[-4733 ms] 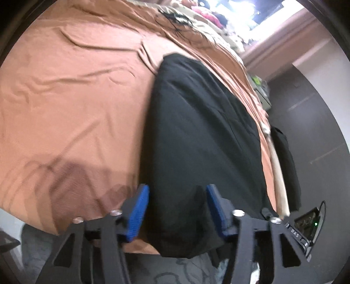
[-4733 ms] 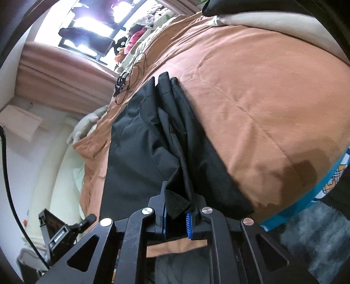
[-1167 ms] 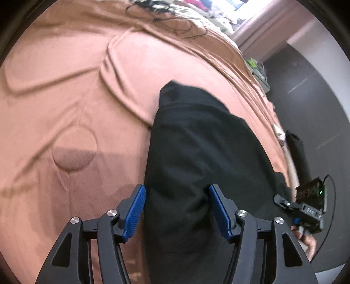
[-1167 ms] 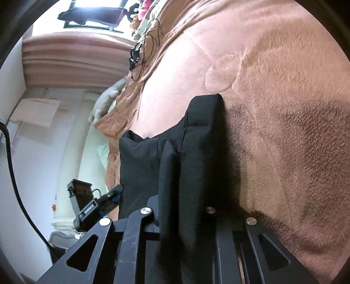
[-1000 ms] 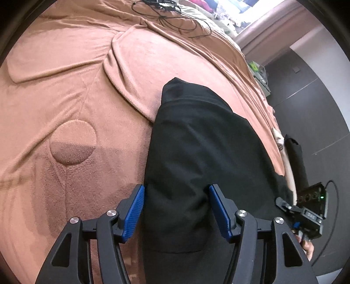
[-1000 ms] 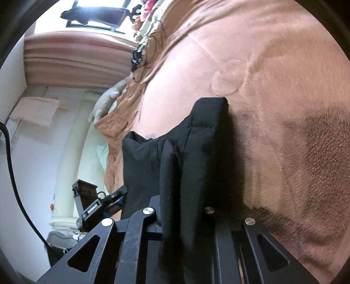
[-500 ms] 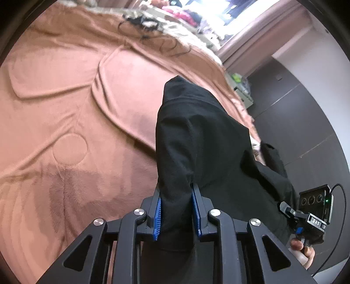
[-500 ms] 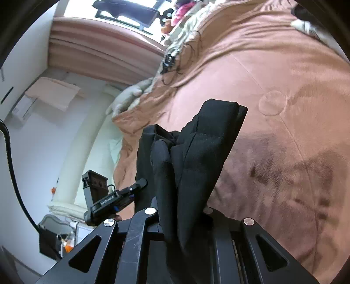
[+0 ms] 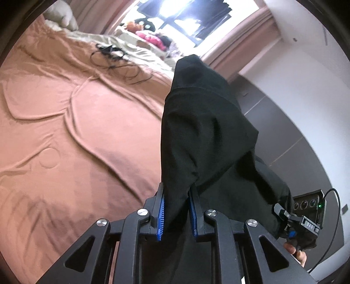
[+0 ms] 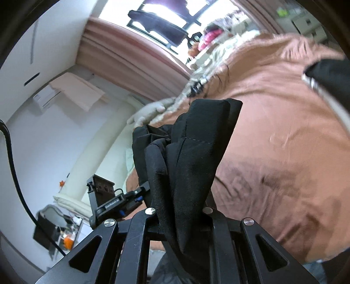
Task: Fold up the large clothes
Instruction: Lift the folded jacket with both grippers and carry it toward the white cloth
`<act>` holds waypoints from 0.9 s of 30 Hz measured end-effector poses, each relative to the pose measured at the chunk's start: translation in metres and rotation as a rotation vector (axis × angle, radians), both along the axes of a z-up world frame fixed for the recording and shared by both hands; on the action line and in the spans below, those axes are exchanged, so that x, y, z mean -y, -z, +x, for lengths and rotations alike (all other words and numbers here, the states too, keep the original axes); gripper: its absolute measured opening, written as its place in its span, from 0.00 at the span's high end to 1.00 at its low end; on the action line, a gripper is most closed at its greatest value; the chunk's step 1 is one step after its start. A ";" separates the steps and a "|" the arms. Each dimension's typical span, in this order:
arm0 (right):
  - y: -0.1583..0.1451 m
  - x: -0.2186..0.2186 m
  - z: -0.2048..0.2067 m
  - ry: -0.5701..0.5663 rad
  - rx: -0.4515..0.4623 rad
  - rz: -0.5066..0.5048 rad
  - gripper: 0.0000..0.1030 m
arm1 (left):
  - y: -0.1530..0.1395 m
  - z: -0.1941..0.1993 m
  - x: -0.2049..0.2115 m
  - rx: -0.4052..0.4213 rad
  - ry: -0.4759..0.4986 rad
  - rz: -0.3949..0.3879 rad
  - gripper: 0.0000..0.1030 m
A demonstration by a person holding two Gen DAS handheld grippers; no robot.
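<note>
Both claws pinch the folded black garment (image 9: pixel 203 135): the left claw (image 9: pixel 176 215) has just closed on it, the right claw (image 10: pixel 179 220) grips bunched layers above the bed (image 9: pixel 65 122). Folding looks mostly done; setting it down remains.

Before me: bed (image 9: pixel 91 122) under a rust-brown quilted cover; black cables (image 9: pixel 113 56) tangled on it. Bright window (image 9: pixel 175 15), pink curtains (image 10: pixel 122 59) beside it. White walls (image 9: pixel 301 72); dark panelled wardrobe (image 9: pixel 291 139) at right.
</note>
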State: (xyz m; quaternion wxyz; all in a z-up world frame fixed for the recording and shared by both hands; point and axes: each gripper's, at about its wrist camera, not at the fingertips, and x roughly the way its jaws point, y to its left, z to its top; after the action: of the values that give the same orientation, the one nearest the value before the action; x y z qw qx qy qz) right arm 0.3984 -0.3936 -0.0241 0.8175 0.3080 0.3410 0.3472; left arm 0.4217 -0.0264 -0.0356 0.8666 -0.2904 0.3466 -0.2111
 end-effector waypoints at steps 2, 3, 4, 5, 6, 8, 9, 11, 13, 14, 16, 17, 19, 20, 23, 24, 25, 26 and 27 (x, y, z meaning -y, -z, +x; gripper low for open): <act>-0.020 0.012 -0.008 0.017 0.046 -0.027 0.88 | -0.014 -0.006 0.012 0.029 0.011 -0.016 0.81; -0.029 0.019 -0.011 0.026 0.064 -0.038 0.88 | -0.019 -0.009 0.018 0.042 0.016 -0.019 0.81; -0.038 0.027 -0.013 0.029 0.086 -0.054 0.88 | -0.027 -0.012 0.027 0.058 0.021 -0.024 0.81; -0.045 0.032 -0.016 0.024 0.105 -0.069 0.88 | -0.034 -0.014 0.036 0.070 0.024 -0.027 0.81; -0.056 0.042 -0.018 0.031 0.131 -0.087 0.88 | -0.038 -0.015 0.043 0.077 0.025 -0.027 0.81; -0.070 0.053 -0.020 0.046 0.151 -0.112 0.89 | -0.051 -0.017 0.063 0.104 0.030 -0.035 0.81; -0.080 0.063 -0.021 0.062 0.166 -0.138 0.89 | -0.054 -0.017 0.069 0.110 0.031 -0.040 0.81; -0.093 0.077 -0.028 0.082 0.186 -0.172 0.89 | -0.065 -0.016 0.091 0.121 0.040 -0.051 0.81; -0.107 0.097 -0.033 0.112 0.202 -0.202 0.89 | -0.073 -0.015 0.111 0.131 0.053 -0.059 0.81; -0.112 0.103 -0.034 0.125 0.205 -0.211 0.89 | -0.077 -0.013 0.121 0.135 0.061 -0.066 0.81; -0.127 0.120 -0.040 0.156 0.223 -0.234 0.89 | -0.084 -0.013 0.139 0.141 0.078 -0.076 0.82; -0.131 0.124 -0.041 0.165 0.228 -0.244 0.89 | -0.087 -0.012 0.148 0.142 0.084 -0.079 0.82; -0.139 0.137 -0.044 0.190 0.232 -0.271 0.89 | -0.092 -0.009 0.168 0.138 0.100 -0.094 0.82; -0.144 0.142 -0.046 0.201 0.232 -0.282 0.89 | -0.095 -0.009 0.180 0.136 0.112 -0.100 0.82; -0.157 0.168 -0.049 0.234 0.228 -0.294 0.89 | -0.104 -0.004 0.207 0.144 0.156 -0.114 0.82; -0.159 0.174 -0.050 0.240 0.229 -0.298 0.89 | -0.107 -0.002 0.215 0.152 0.174 -0.113 0.82; -0.164 0.185 -0.050 0.252 0.222 -0.298 0.89 | -0.111 -0.002 0.226 0.166 0.195 -0.107 0.82; -0.165 0.191 -0.049 0.260 0.215 -0.297 0.89 | -0.116 0.000 0.236 0.176 0.215 -0.105 0.82; -0.169 0.201 -0.048 0.278 0.204 -0.303 0.89 | -0.117 0.001 0.240 0.176 0.230 -0.113 0.82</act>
State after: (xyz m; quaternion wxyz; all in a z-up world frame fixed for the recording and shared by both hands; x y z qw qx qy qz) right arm 0.3502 -0.5949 0.1446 0.9247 0.1889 0.2590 0.2054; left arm 0.4232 -0.2666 0.0813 0.8461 -0.2774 0.2877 -0.3526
